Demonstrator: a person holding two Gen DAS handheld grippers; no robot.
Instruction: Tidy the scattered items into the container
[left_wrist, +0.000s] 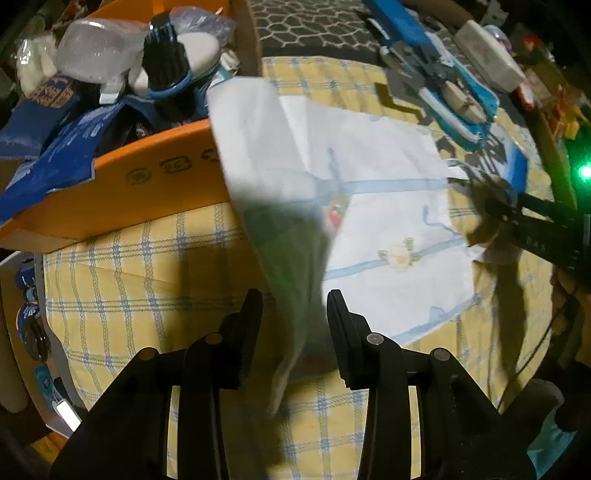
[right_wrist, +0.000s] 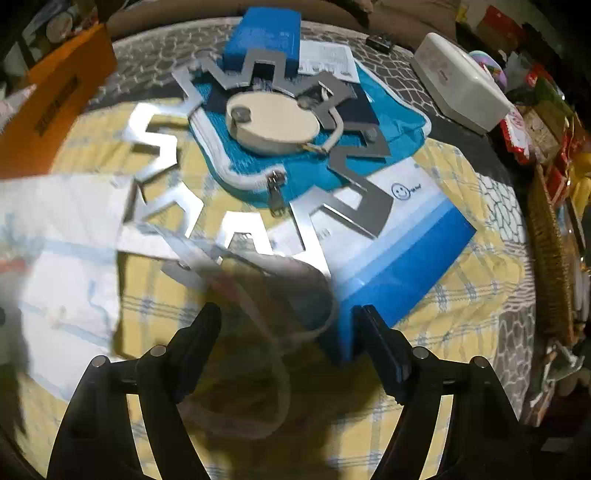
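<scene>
Limp, light cloth (left_wrist: 258, 155) hangs between the parted left tongs (left_wrist: 294, 314), beside the orange box (left_wrist: 147, 184); pinch a fold. Right tongs (right_wrist: 286, 325) gape, empty.

A smiley face sign (right_wrist: 399, 191) is printed on the white-and-blue pouch (right_wrist: 413, 236), at four o'clock from the beige disc (right_wrist: 273, 123). Small words beside it are too blurred to read. Round stamped marks (left_wrist: 173, 166) on the orange box (left_wrist: 147, 192) are illegible.
</scene>
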